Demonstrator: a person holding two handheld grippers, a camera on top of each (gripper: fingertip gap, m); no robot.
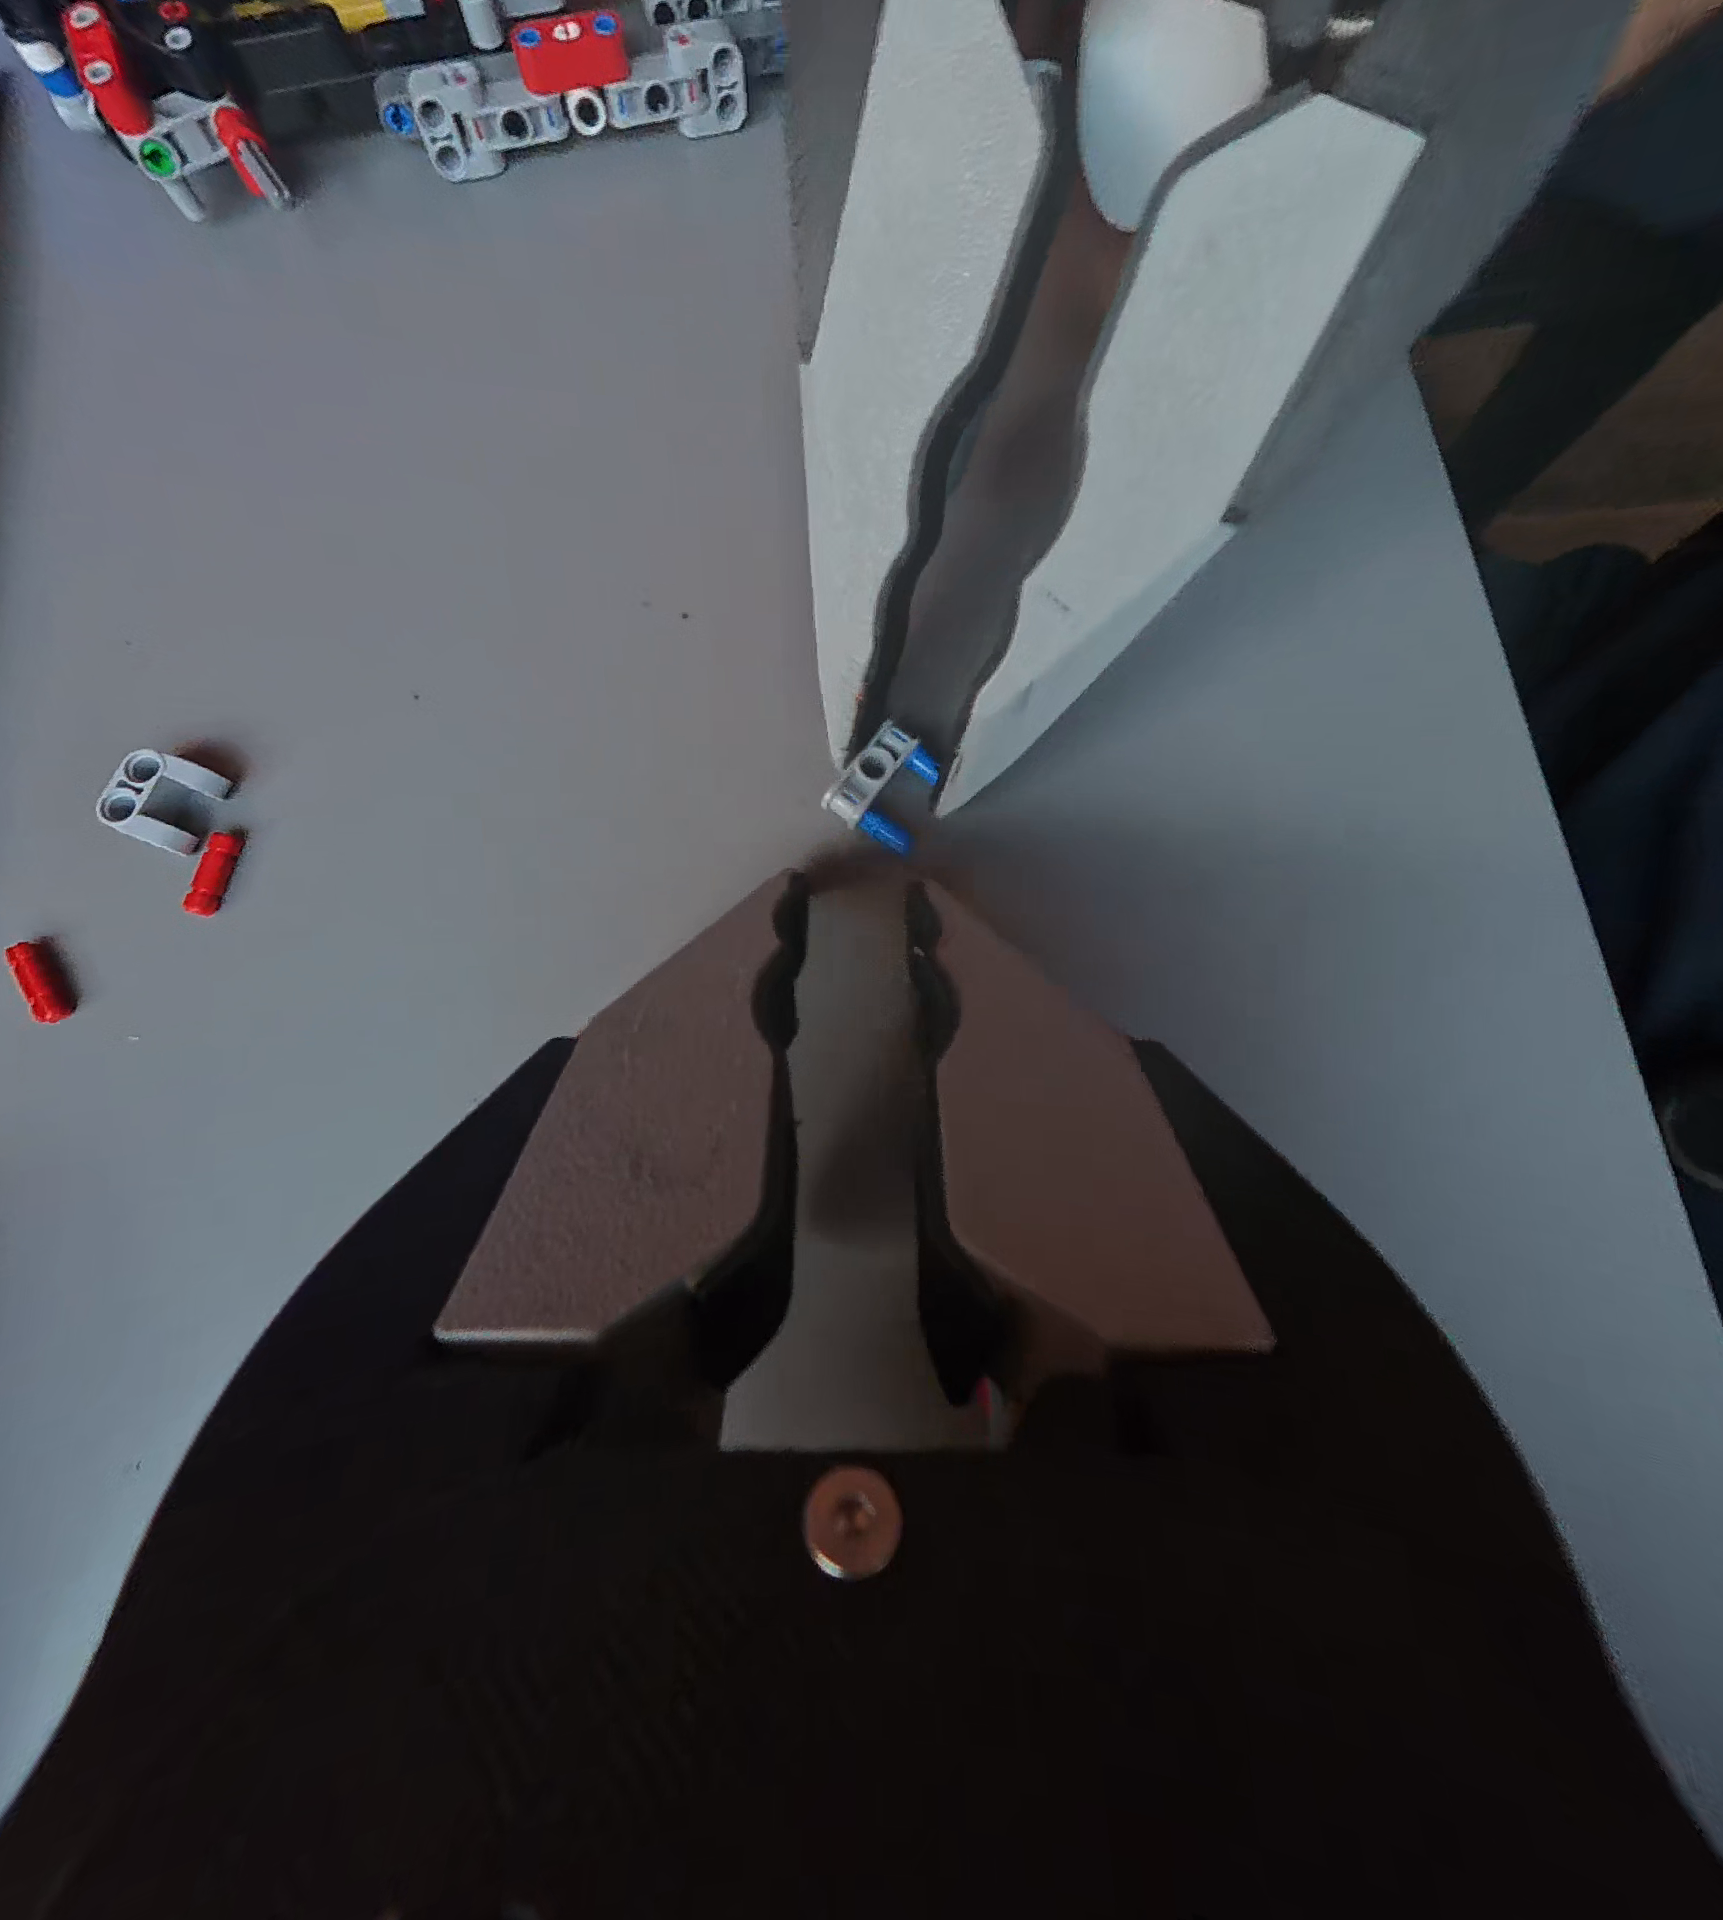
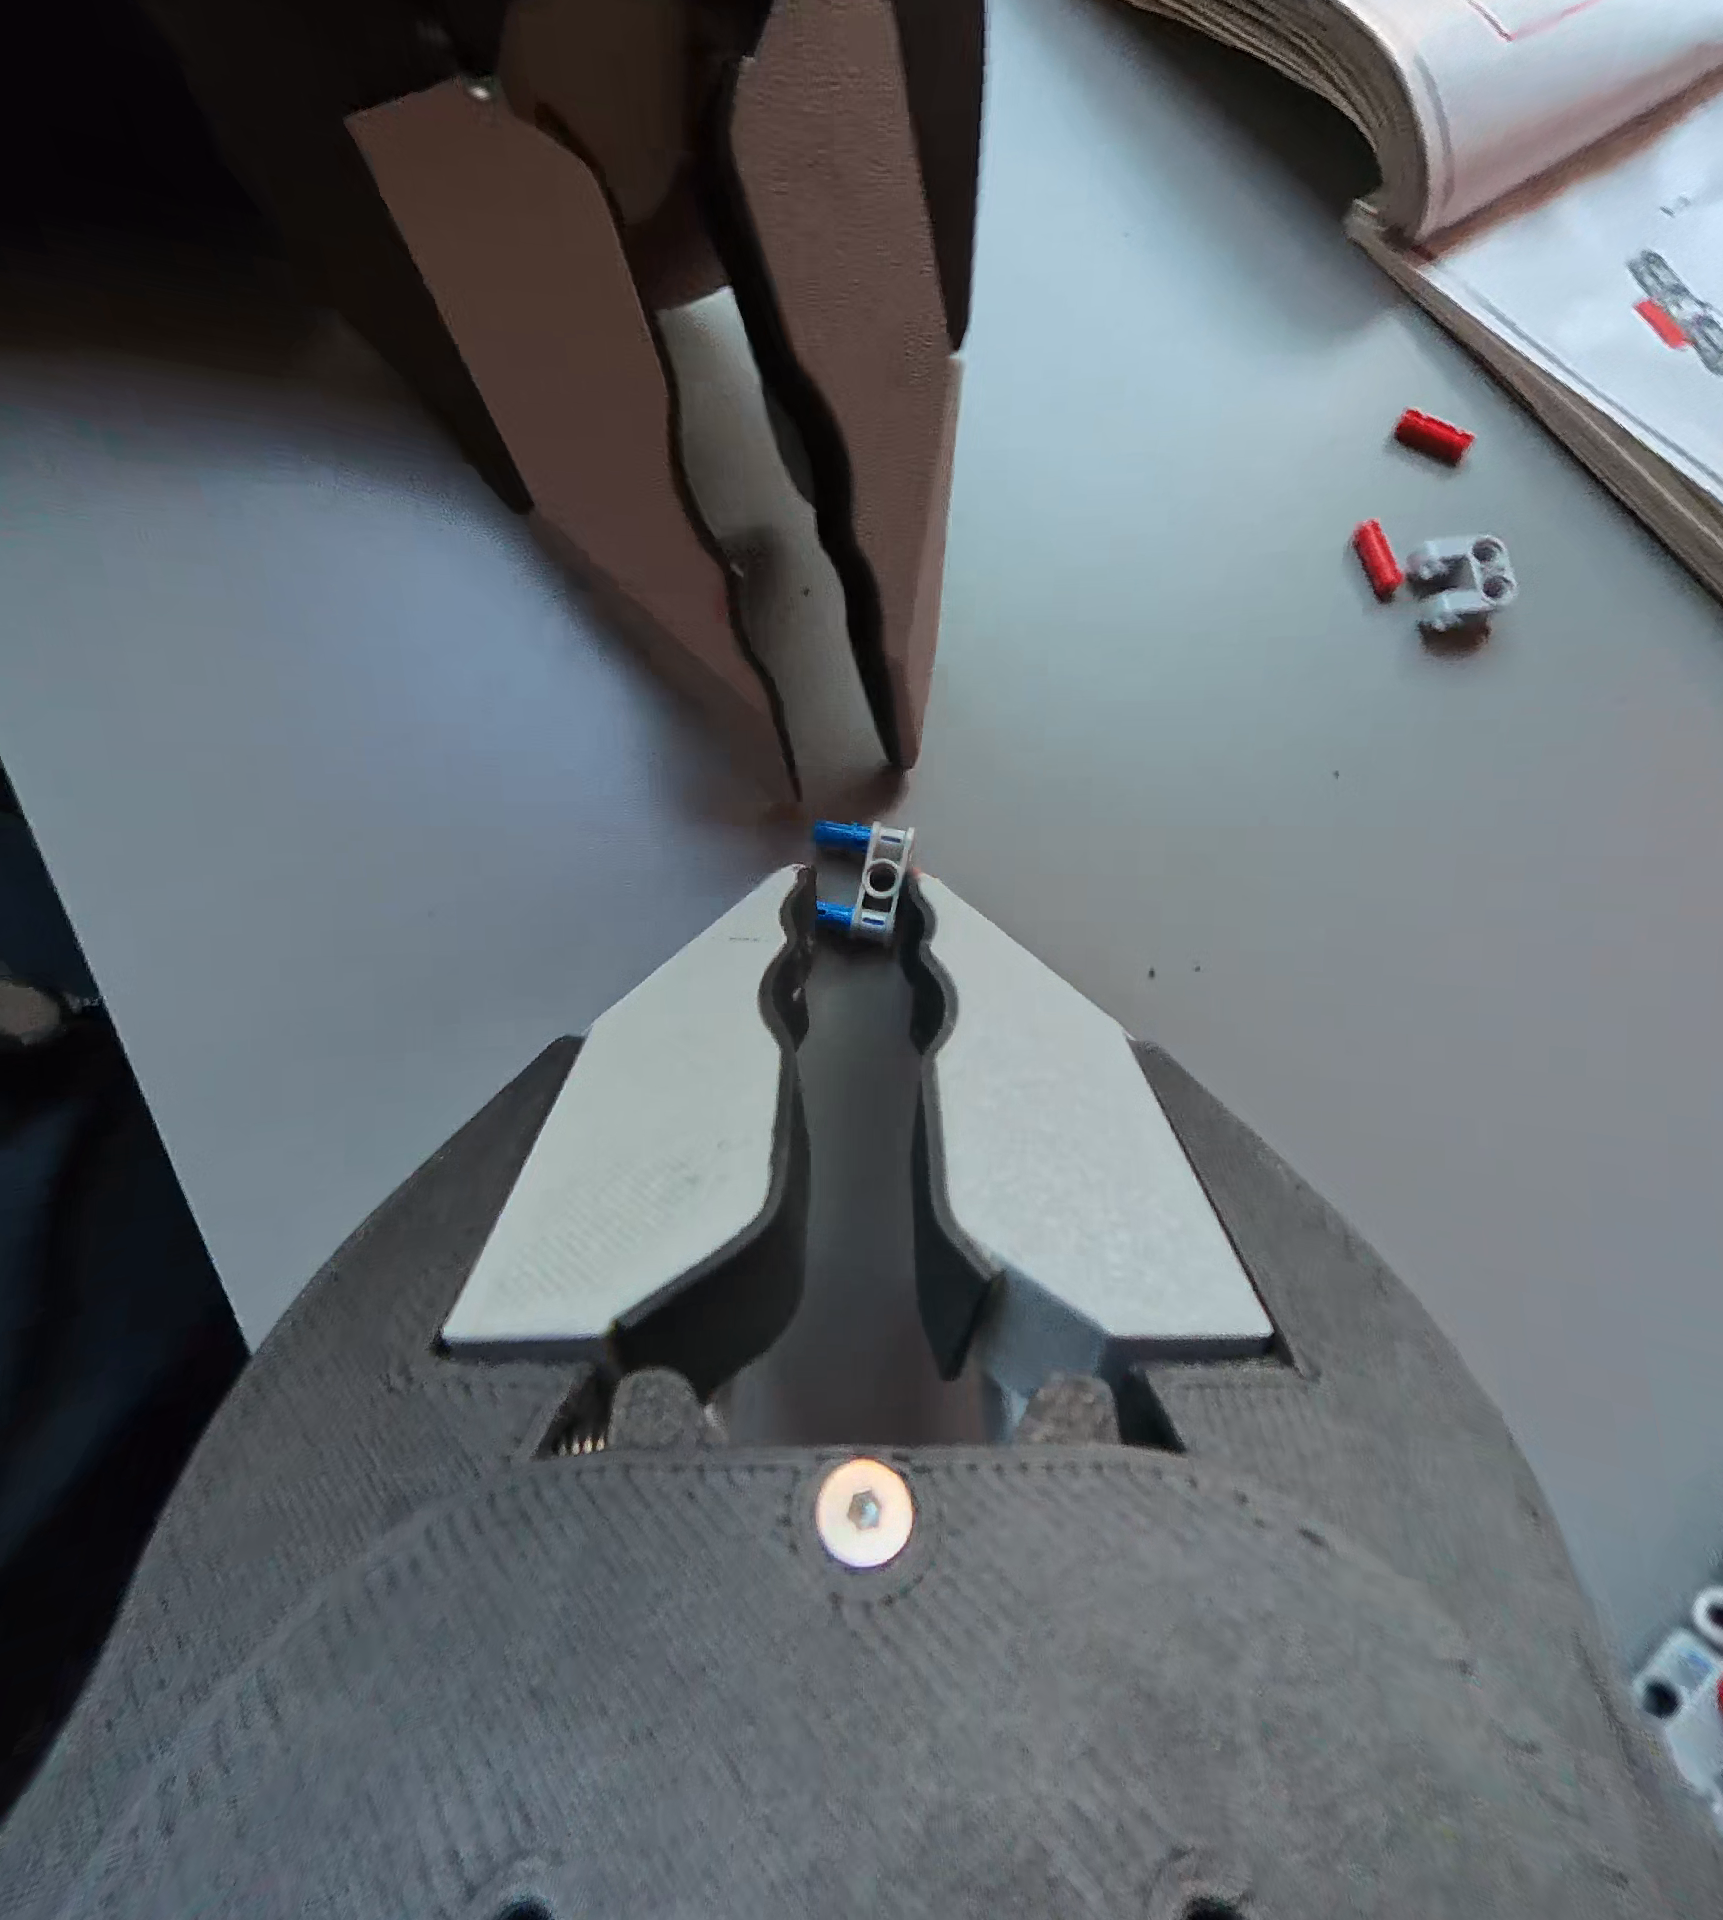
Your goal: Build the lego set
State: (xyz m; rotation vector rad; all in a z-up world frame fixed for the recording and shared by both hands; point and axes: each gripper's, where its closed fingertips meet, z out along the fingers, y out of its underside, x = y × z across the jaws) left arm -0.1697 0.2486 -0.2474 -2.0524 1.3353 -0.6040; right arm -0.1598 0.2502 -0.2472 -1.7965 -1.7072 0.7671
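Note:
In the right wrist view my right gripper, with light grey fingers, is shut on a small grey connector with two blue pins. The grey bar lies against one pad and the lower blue pin against the other. In the left wrist view the same piece sits at the tips of the right gripper, which comes in from the top. My left gripper, with brown fingers, is open and empty, its tips just short of the piece. It also shows in the right wrist view, facing the right gripper tip to tip.
Two red pins and a grey double connector lie on the grey table at the left. A brick assembly stands at the back. An open manual lies beside them. The table edge runs at the right. Left and right tips are no more than a few centimetres apart.

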